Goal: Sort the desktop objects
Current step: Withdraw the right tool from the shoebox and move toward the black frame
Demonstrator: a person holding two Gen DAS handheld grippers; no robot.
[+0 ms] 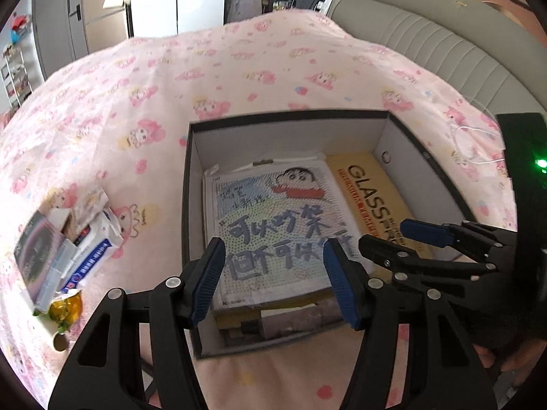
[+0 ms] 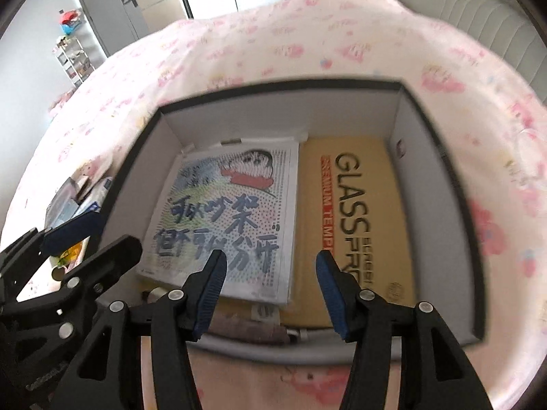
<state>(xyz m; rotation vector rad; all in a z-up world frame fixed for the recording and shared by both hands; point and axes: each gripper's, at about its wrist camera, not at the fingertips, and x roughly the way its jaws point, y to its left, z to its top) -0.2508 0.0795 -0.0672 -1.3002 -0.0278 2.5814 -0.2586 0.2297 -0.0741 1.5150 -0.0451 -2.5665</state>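
A dark-rimmed open box (image 1: pixel 407 130) (image 2: pixel 407 99) sits on the pink cartoon-print cloth. Inside lie a cartoon dot-print card (image 1: pixel 273 225) (image 2: pixel 225 218) and a yellow GLASS PRO package (image 1: pixel 376 198) (image 2: pixel 355 212), with more items under them. My left gripper (image 1: pixel 273 256) is open and empty above the box's near edge. My right gripper (image 2: pixel 270 266) (image 1: pixel 389 235) is open and empty over the box, to the right of the left one. A pile of small loose packets (image 1: pixel 65 249) (image 2: pixel 75 198) lies on the cloth left of the box.
A gold-wrapped candy (image 1: pixel 65 307) and a small tube (image 1: pixel 59 340) lie near the pile. A grey cushioned headboard (image 1: pixel 427 41) is at the back right. A white cable (image 1: pixel 478 143) lies right of the box. Doors and a shelf stand beyond the cloth.
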